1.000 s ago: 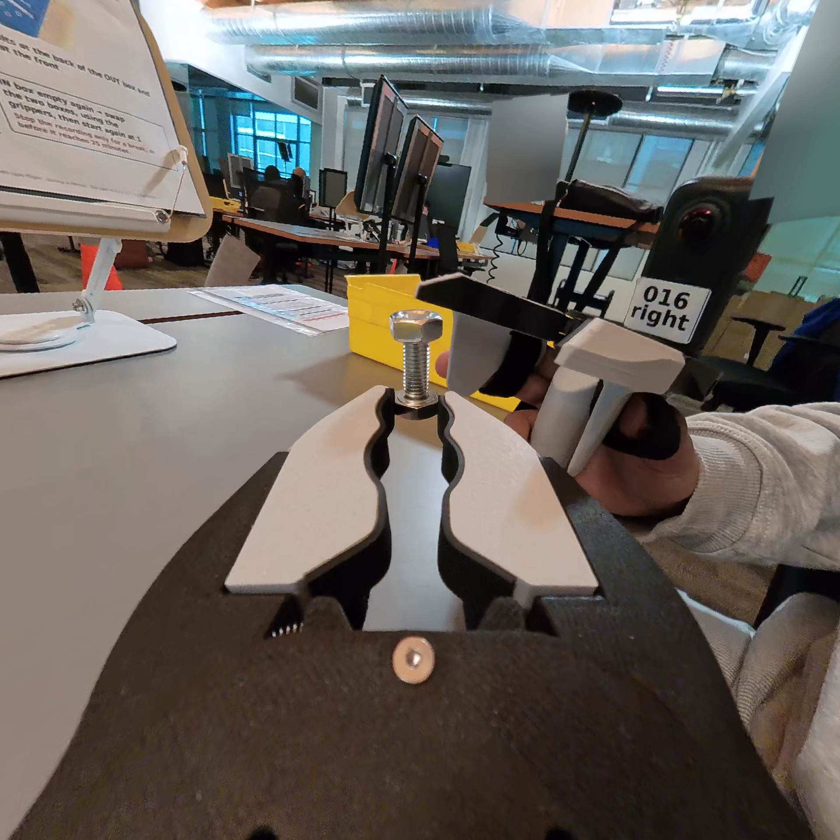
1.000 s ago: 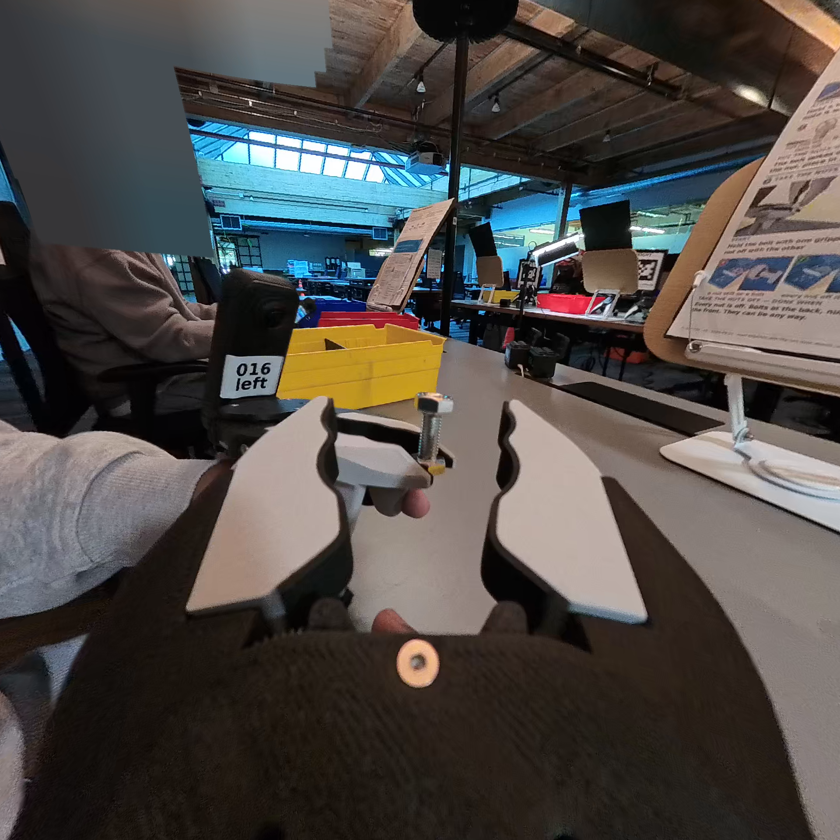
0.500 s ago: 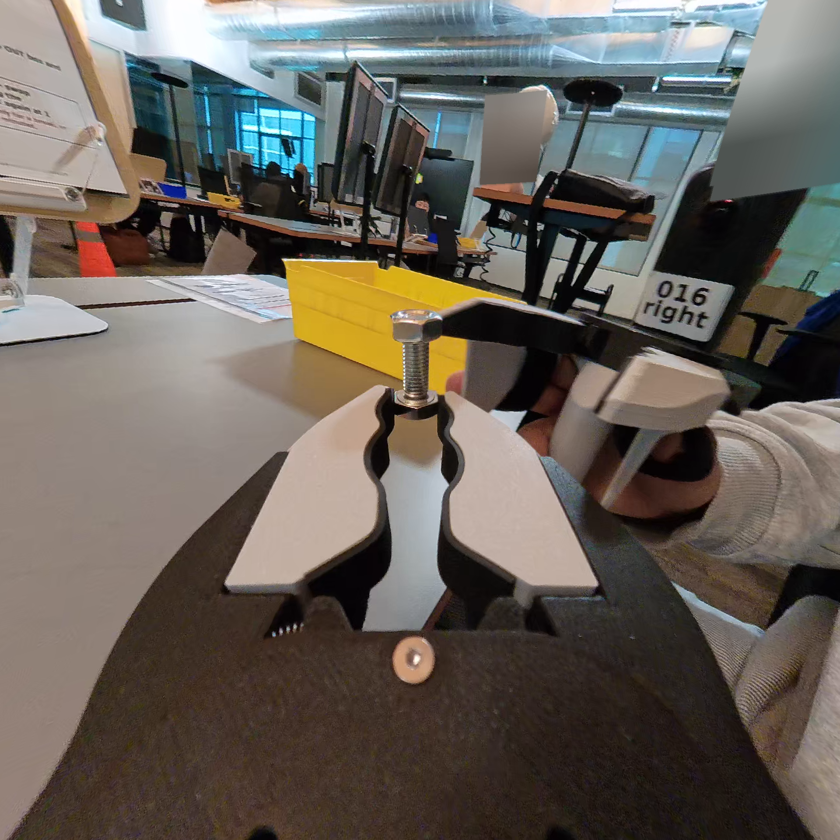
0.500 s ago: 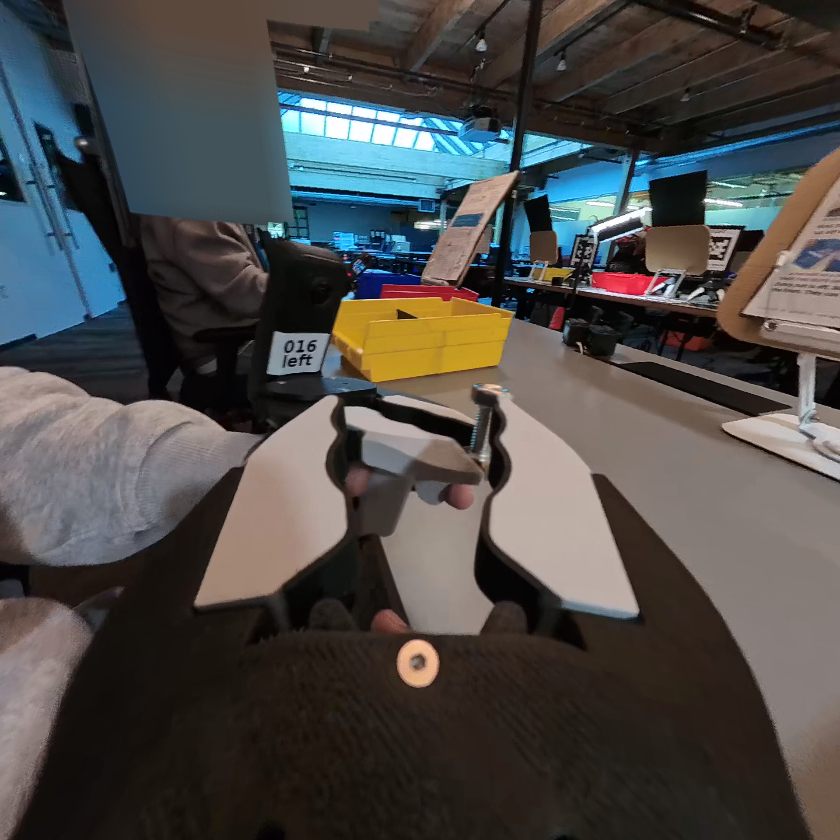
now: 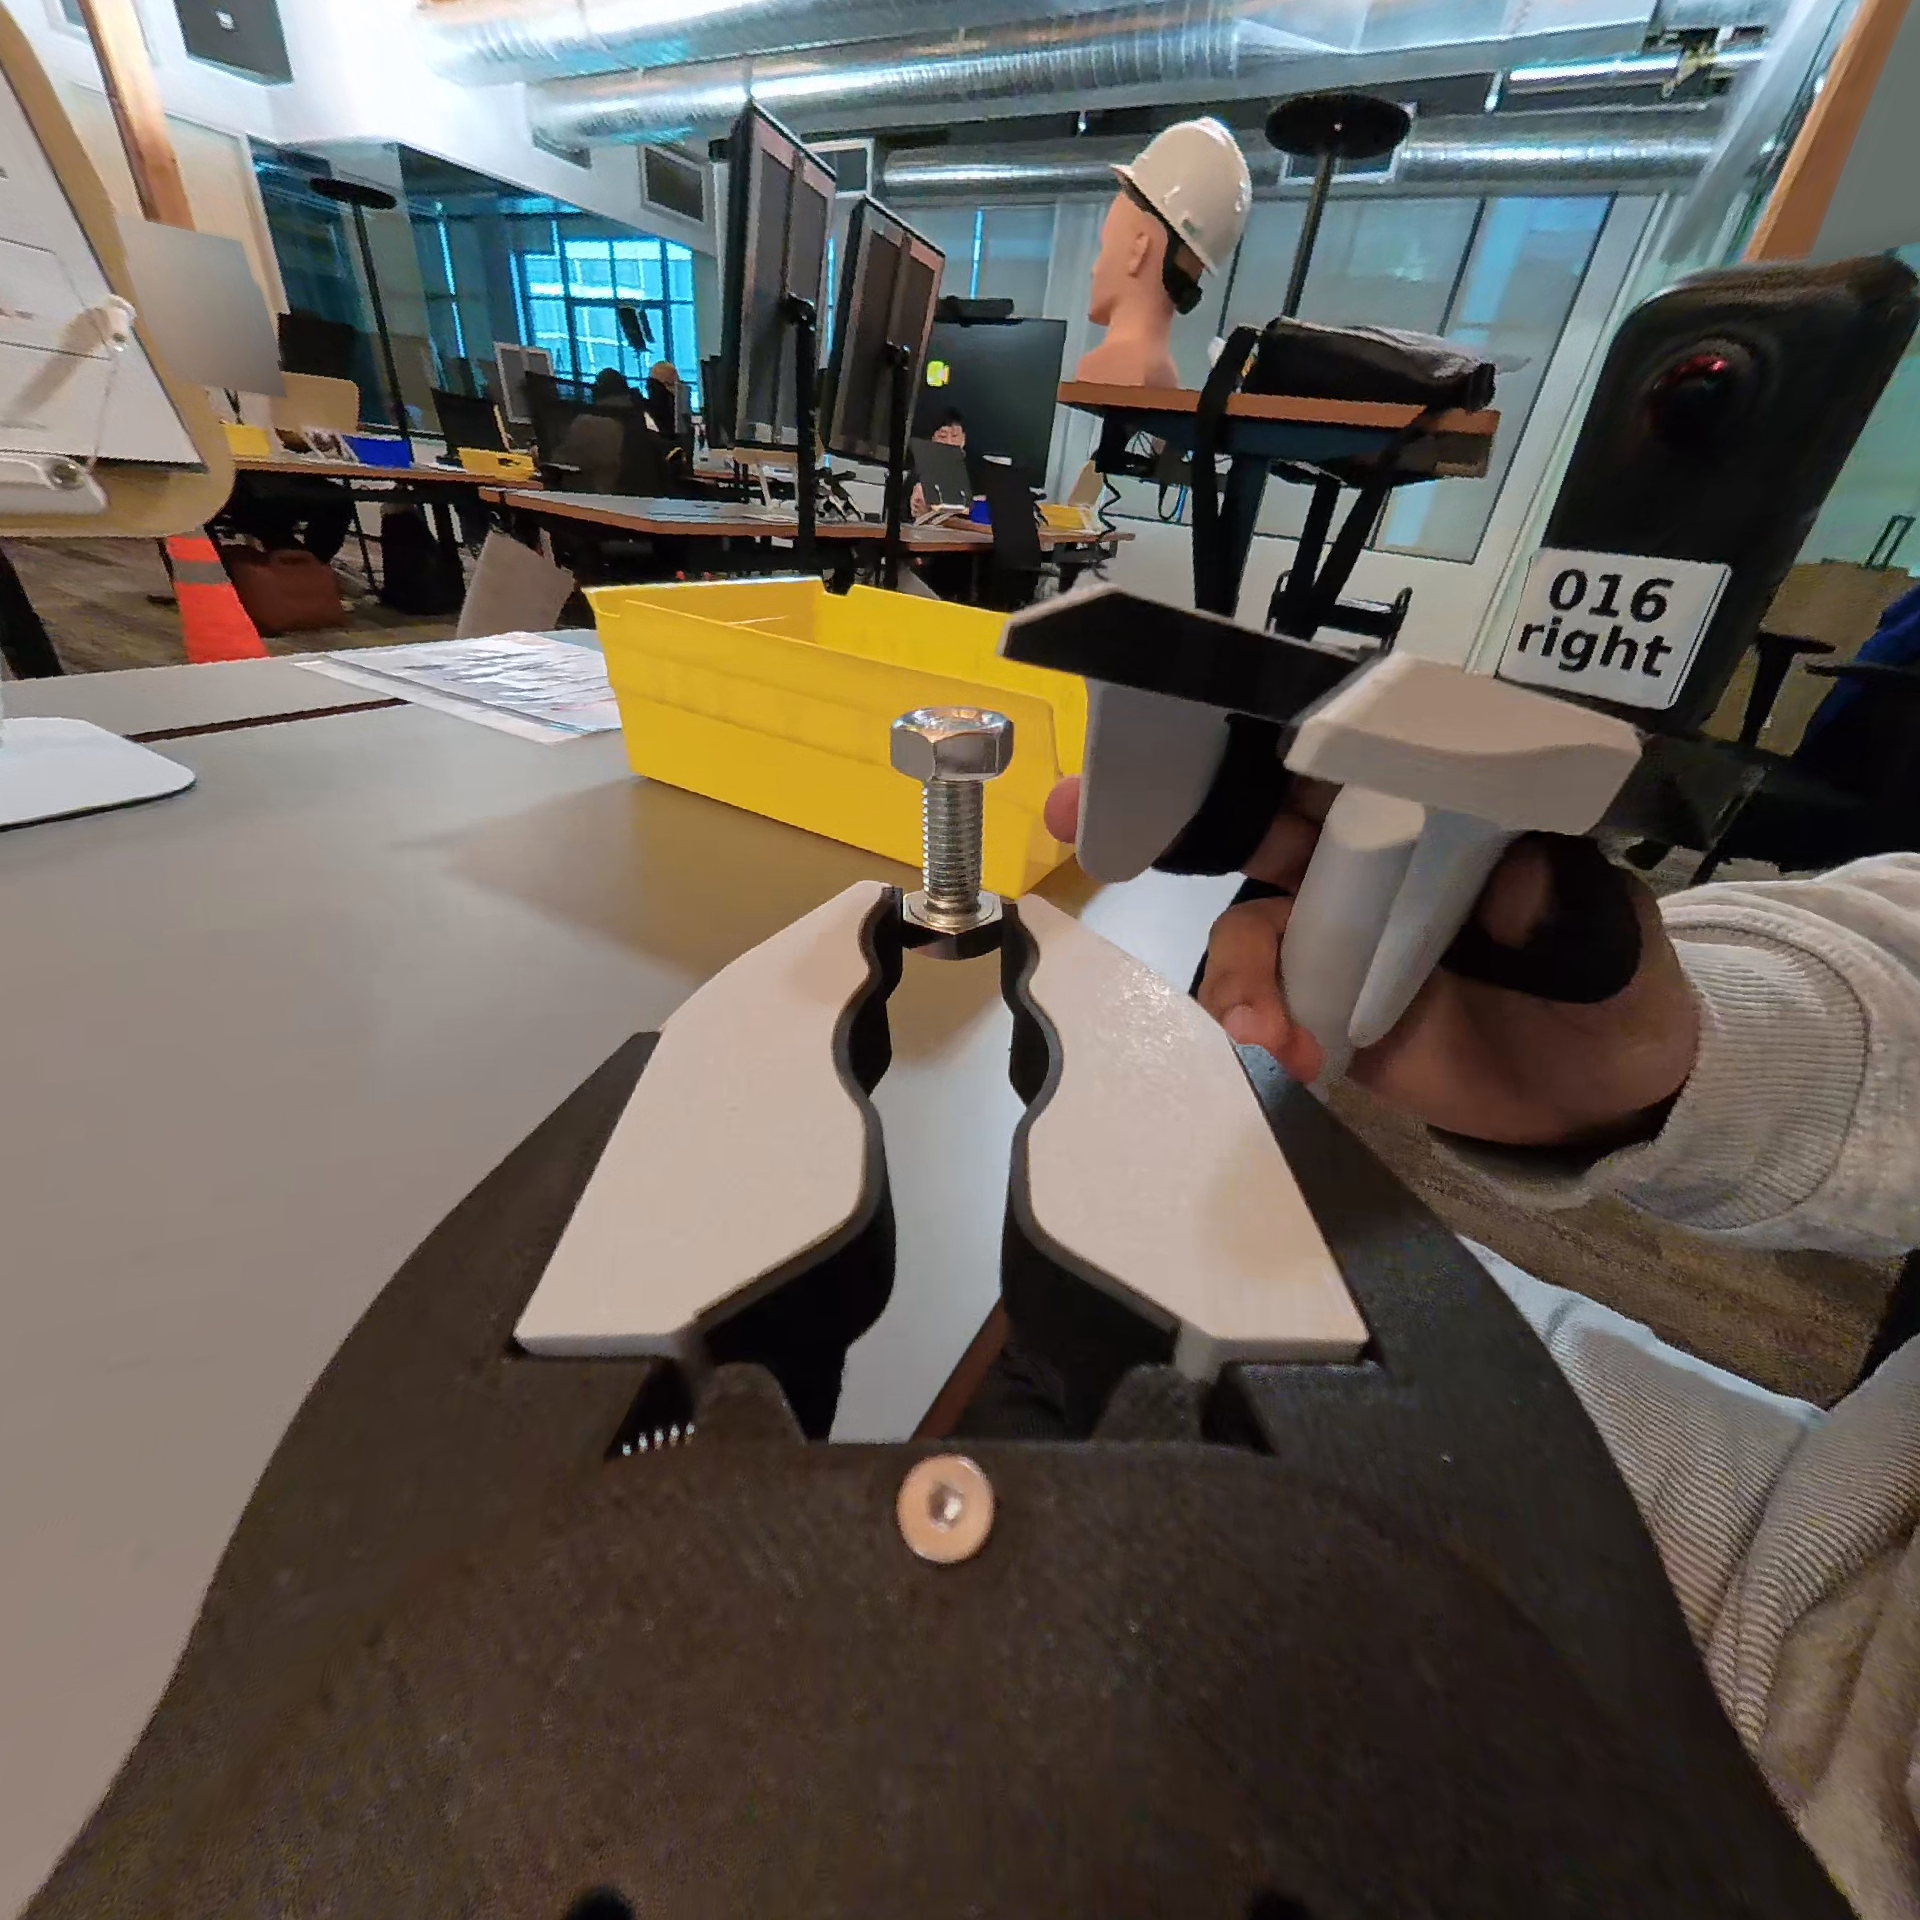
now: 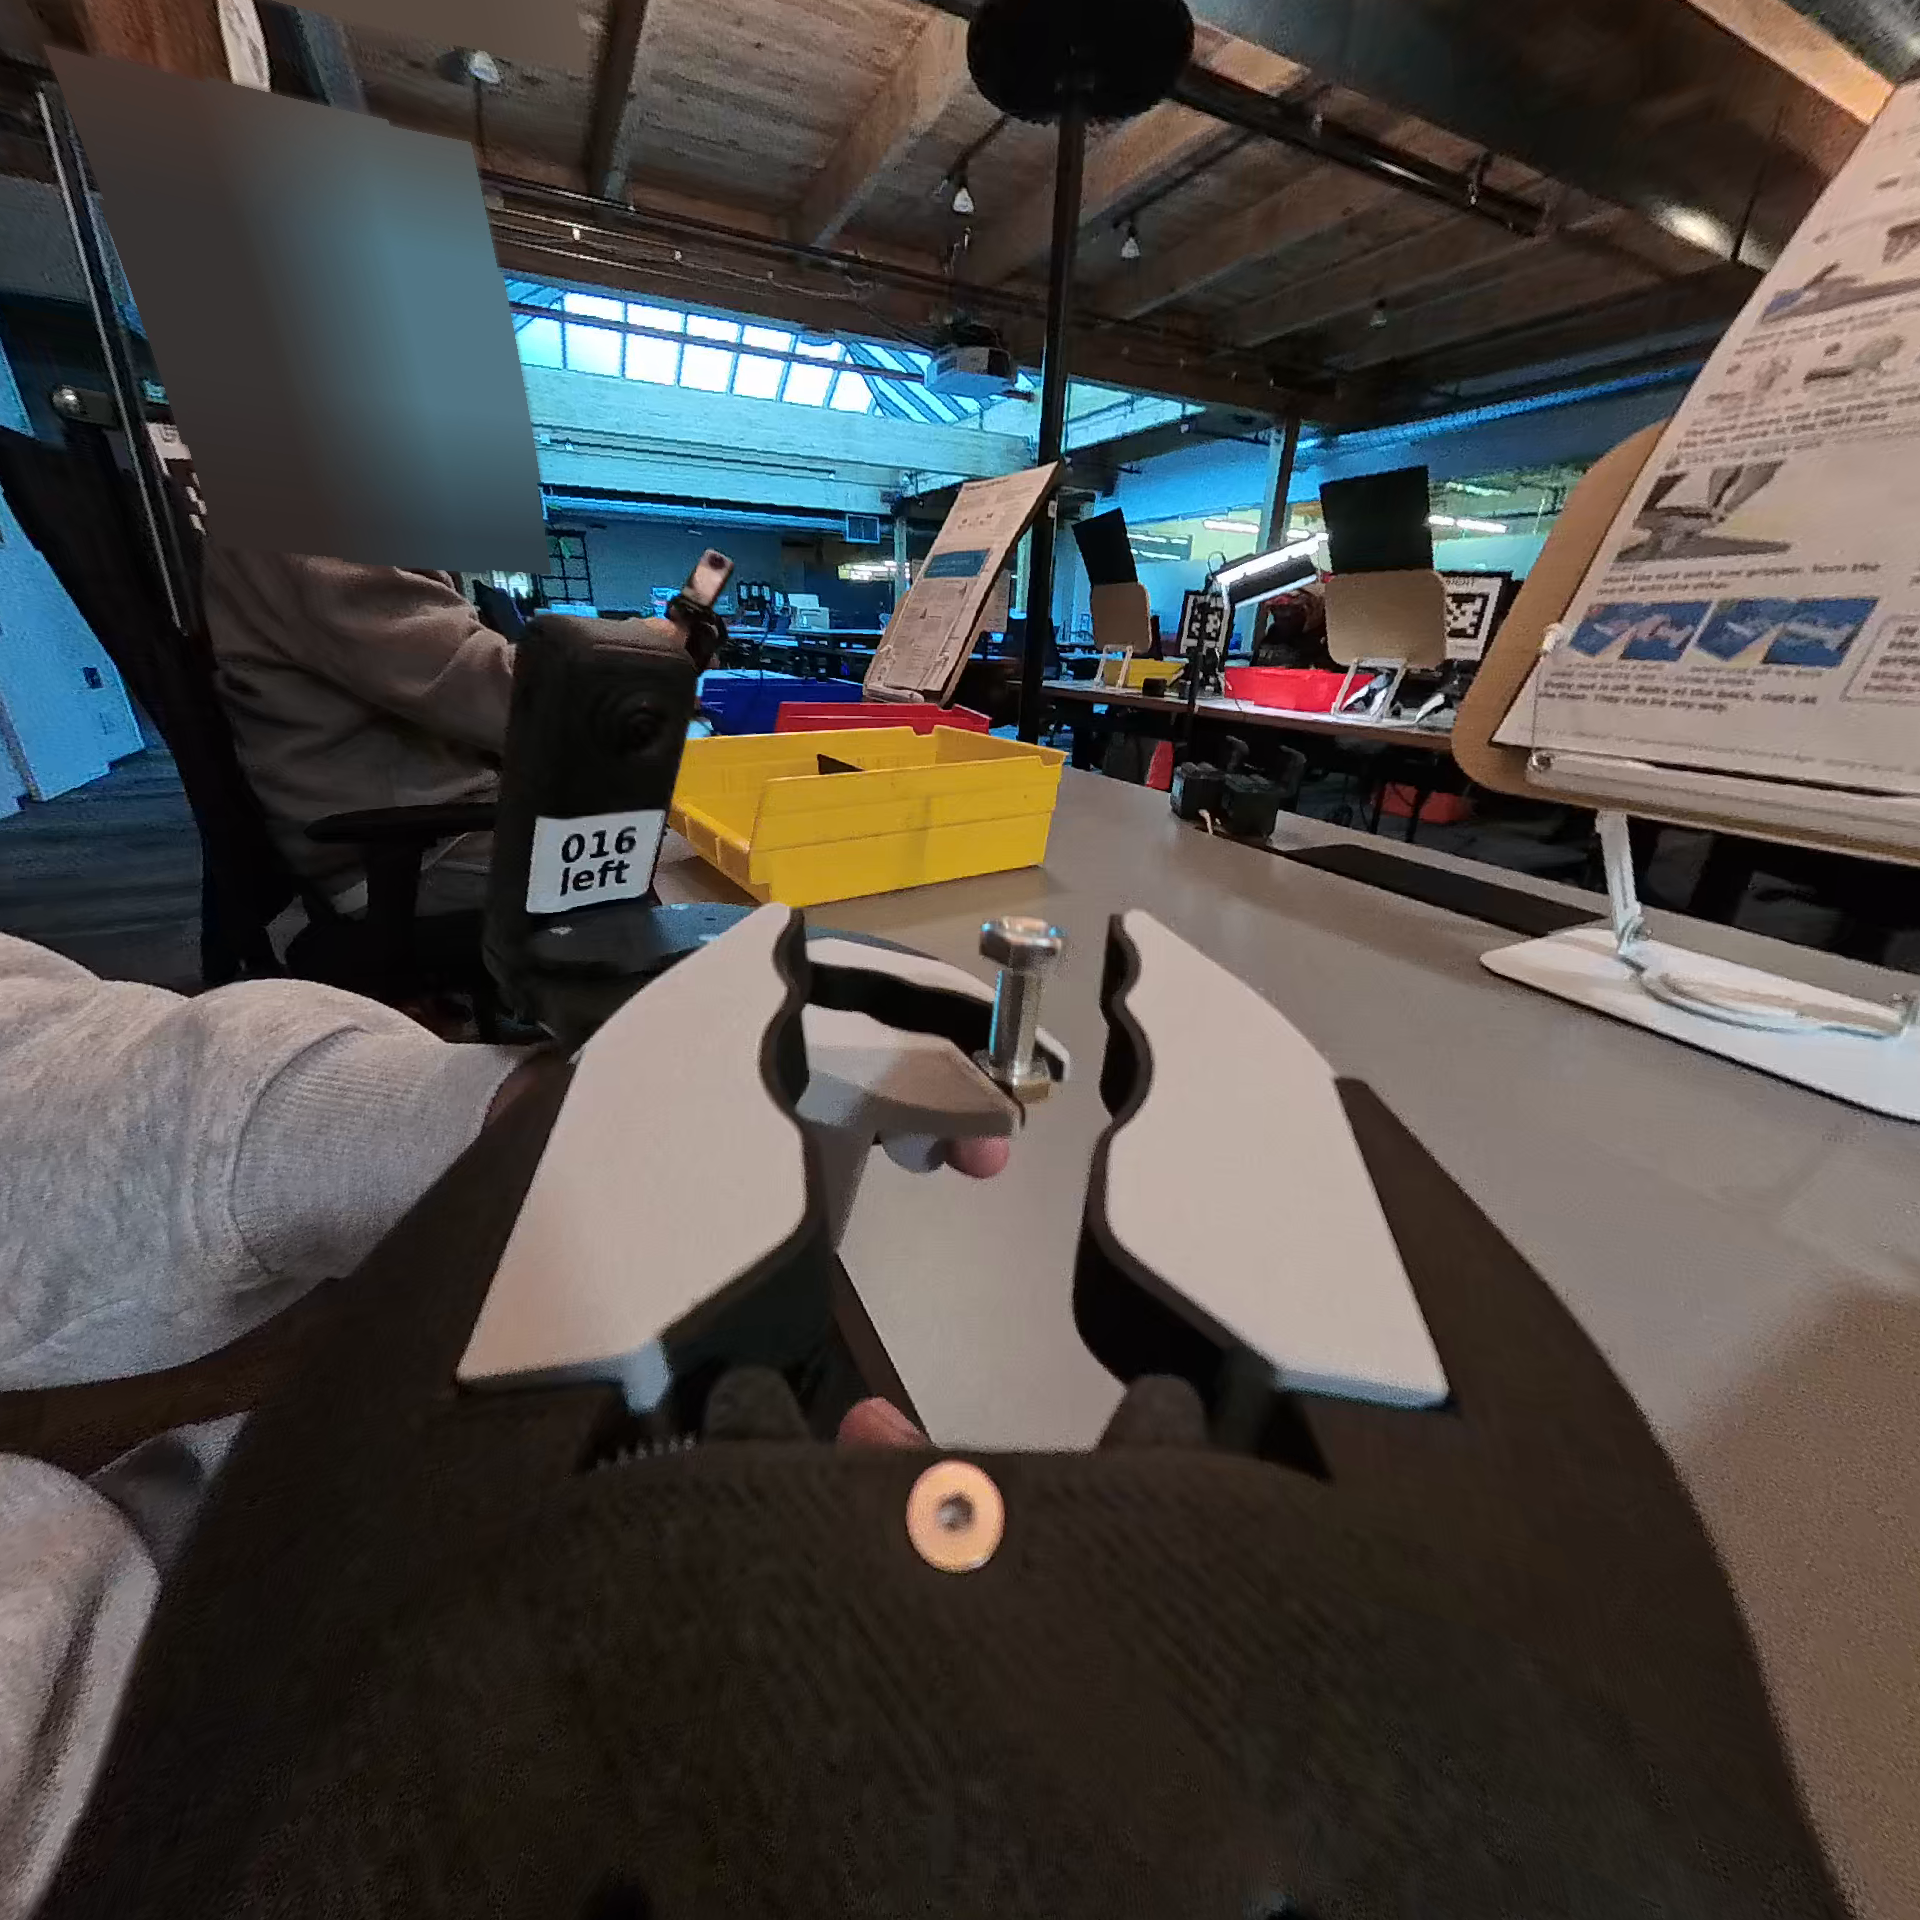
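My left gripper (image 5: 951,925) is shut on a hex nut (image 5: 951,914) threaded on the lower end of a steel bolt (image 5: 951,821). The bolt stands upright, head on top, just above the grey table (image 5: 312,987). My right gripper (image 6: 954,930) is open and empty, level with the bolt (image 6: 1018,997), which stands just beyond its fingertips in the gap between them, touching neither. In the left wrist view the right gripper (image 5: 1257,727) hangs to the right of the bolt head, a little apart from it. The left gripper's fingers (image 6: 914,1081) show in the right wrist view.
A yellow bin (image 5: 831,717) stands on the table behind the bolt and also shows in the right wrist view (image 6: 862,821). A clipboard on a white stand (image 6: 1714,997) is at the table's far side. A person's sleeve (image 5: 1787,1039) lies at the right. One gripper's finger ends stand about 5 cm off the other's.
Half a second ago my right gripper was narrower and reached the bolt head. It has since drawn back and opened wider. My left gripper keeps hold of the nut.
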Action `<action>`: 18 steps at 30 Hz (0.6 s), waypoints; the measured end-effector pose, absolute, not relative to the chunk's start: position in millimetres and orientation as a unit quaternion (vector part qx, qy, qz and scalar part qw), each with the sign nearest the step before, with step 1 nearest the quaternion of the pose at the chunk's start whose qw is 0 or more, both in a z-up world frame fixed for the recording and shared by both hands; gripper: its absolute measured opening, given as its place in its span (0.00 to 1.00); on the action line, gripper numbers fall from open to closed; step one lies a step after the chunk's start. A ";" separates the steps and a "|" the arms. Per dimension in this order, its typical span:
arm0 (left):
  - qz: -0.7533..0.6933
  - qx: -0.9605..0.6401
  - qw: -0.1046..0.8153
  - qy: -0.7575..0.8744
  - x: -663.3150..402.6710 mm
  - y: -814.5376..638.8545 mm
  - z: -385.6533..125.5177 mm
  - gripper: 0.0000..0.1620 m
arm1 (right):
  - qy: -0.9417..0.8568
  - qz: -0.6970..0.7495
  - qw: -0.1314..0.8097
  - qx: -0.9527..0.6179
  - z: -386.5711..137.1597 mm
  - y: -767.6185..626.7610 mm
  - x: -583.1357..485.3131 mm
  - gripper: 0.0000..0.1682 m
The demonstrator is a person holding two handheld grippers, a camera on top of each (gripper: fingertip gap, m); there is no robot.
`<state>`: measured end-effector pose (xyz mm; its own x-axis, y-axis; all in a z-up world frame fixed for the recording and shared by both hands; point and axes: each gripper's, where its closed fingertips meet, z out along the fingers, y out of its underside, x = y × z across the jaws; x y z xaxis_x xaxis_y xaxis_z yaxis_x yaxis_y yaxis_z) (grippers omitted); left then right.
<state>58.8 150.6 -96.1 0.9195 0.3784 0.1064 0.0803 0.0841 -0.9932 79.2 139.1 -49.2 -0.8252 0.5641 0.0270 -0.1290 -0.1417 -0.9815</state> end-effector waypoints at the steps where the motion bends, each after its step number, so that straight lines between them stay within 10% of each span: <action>1: 0.103 -0.666 0.718 -0.174 57.4 149.0 -94.8 0.12 | -0.614 0.732 0.233 -0.182 -51.4 138.6 77.9 0.34; 18: 0.132 -0.619 0.732 -0.252 25.6 73.9 -75.2 0.12 | -0.685 0.656 0.260 -0.178 -97.2 147.7 21.7 0.23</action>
<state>25.6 73.9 -75.2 0.8378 0.5060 0.2052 0.1183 0.1987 -0.9729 21.7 147.7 -97.2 -0.8010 0.5859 0.1231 -0.0975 0.0753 -0.9924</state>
